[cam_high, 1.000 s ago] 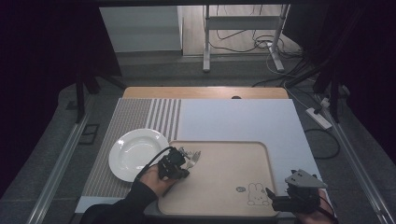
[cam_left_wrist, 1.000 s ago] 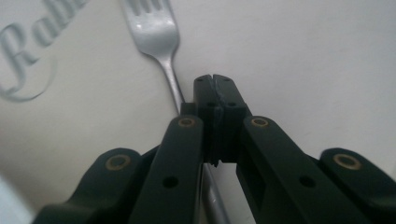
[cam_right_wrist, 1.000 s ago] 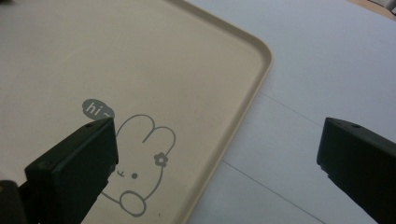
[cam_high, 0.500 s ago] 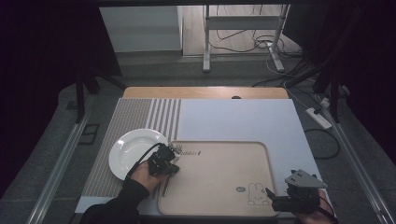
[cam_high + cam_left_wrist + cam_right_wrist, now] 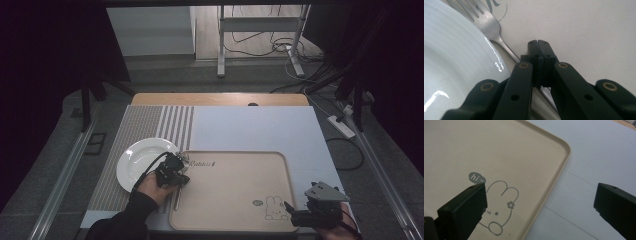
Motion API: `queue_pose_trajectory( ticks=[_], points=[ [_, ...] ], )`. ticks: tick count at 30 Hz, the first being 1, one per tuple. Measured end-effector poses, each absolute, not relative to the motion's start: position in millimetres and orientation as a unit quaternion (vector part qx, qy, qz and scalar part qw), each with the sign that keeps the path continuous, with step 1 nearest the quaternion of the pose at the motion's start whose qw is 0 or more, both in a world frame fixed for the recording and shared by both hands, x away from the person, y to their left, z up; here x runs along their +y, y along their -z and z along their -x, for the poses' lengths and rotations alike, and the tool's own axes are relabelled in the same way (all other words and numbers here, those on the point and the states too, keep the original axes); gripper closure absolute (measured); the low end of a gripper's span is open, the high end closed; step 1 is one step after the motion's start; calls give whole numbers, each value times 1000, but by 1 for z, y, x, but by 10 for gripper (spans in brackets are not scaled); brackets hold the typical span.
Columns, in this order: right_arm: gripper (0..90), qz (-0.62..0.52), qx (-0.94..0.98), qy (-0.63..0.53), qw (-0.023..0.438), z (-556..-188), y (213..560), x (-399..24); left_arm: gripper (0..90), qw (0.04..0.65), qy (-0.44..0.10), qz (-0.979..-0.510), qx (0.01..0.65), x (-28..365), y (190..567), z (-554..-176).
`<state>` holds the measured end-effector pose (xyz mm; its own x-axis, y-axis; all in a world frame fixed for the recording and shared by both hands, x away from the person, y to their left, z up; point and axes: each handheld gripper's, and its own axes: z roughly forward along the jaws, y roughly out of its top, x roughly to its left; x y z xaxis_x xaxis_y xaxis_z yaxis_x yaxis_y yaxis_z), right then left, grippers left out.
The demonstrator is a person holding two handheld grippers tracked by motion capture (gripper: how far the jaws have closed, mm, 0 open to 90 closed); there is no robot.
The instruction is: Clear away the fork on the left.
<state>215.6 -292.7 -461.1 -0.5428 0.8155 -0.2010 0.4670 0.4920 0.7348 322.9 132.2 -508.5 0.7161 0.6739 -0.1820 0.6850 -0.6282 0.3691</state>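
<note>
Cables lie tangled on the floor (image 5: 260,47) beyond the counter (image 5: 260,125), around a metal stand (image 5: 220,40), and a power strip (image 5: 342,126) sits off the counter's right edge. On the counter a striped placemat (image 5: 150,130) carries a white plate (image 5: 137,162), just beside the left rim of a beige tray (image 5: 235,185). The tray bears a printed word near its far left corner and a rabbit drawing (image 5: 500,207) with a "hi" bubble near its right front corner.

A fork (image 5: 487,23) lies along the plate's edge; in the left gripper view its tines point away and its handle runs back under the left tool (image 5: 539,47), whose jaws are pressed together around the handle. In the high view the left tool (image 5: 172,172) sits at the tray's left edge, the plate close against it.

The right tool (image 5: 287,209) rests at the tray's right front corner, jaws spread wide and holding nothing; in the right gripper view, one jaw is over the tray and the other over the bare counter (image 5: 599,157).
</note>
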Motion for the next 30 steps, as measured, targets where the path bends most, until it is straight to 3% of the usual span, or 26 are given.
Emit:
queue_pose_trajectory(
  ticks=[5,10,15,24,30],
  points=[
    [0,-392,819,-318,274,-216,461,-293,811,236,8,-898,371,131,503,-320],
    [0,-391,819,-318,274,-215,461,-293,797,269,7,-892,363,136,495,-317],
    [0,-392,819,-318,273,-215,461,-293,695,282,-7,-890,358,139,490,-314],
    [0,-392,819,-318,273,-216,461,-293,351,314,-9,-878,362,152,488,-314],
    [0,-392,819,-318,273,-216,461,-293,200,331,-14,-869,368,160,486,-314]
  ],
)
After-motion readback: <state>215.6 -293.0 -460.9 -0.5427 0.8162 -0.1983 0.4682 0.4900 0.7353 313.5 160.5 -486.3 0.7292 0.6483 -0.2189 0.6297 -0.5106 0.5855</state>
